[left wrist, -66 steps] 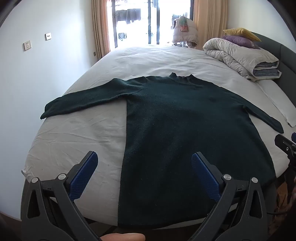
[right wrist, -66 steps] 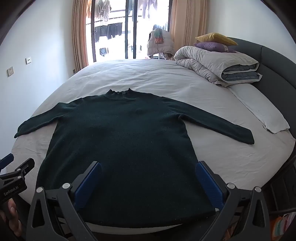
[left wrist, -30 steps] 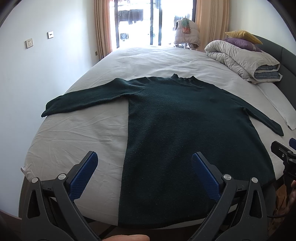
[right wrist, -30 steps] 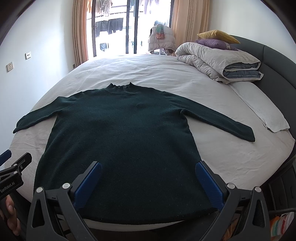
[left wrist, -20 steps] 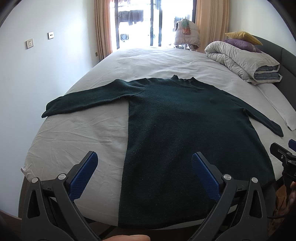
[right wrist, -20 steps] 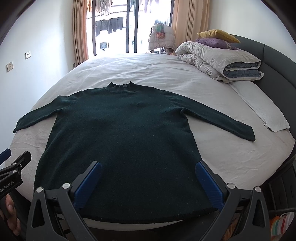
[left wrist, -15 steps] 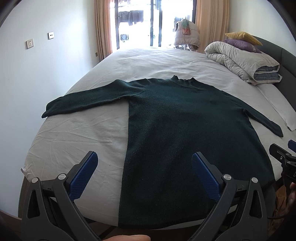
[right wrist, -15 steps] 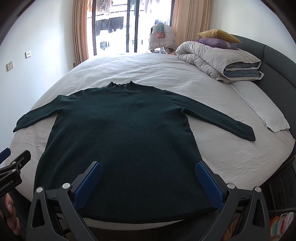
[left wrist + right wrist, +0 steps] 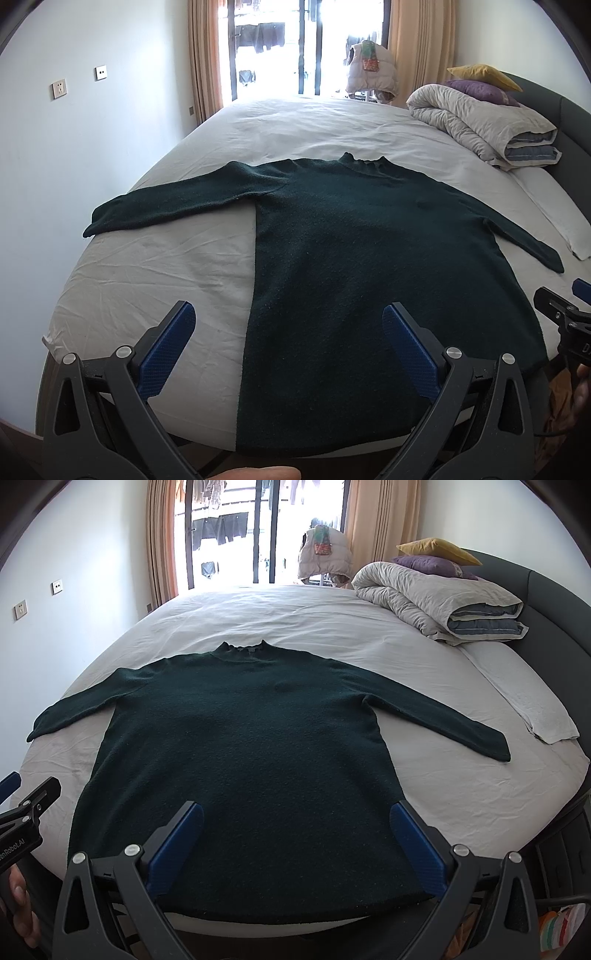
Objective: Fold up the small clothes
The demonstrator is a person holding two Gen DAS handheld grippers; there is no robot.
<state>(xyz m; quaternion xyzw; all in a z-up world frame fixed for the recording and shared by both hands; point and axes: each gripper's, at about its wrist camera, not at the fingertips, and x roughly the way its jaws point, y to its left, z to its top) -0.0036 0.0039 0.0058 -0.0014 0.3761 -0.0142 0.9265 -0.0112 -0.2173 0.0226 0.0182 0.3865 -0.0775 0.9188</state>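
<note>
Left wrist view takes in a wide bed (image 9: 295, 125) under a pale sheet, with a dark padded headboard (image 9: 546, 590) curving along its right side. Spread flat on the sheet, front down or up I cannot tell, lies a dark green sweater (image 9: 369, 258), its collar toward the window (image 9: 273, 44) and its hem at the near edge of the mattress. Both sleeves are stretched outward: one runs to the left edge of the bed, the other reaches toward a flat white pillow (image 9: 532, 701) on the right without touching it. A rolled grey duvet (image 9: 436, 598) sits at the far right of the bed, with a purple cushion (image 9: 428, 564) and a yellow cushion (image 9: 436, 547) stacked on it. A pale vest (image 9: 323, 554) hangs in front of the curtains (image 9: 380, 528).

The left gripper (image 9: 288, 349) hovers over the near left part of the sweater's hem, its blue-padded fingers (image 9: 168, 347) spread wide and grasping nothing. The right gripper (image 9: 295, 847) hangs over the hem nearer the right side, fingers (image 9: 417, 845) likewise released and apart, touching no cloth. Each gripper shows at the edge of the other's view.
</note>
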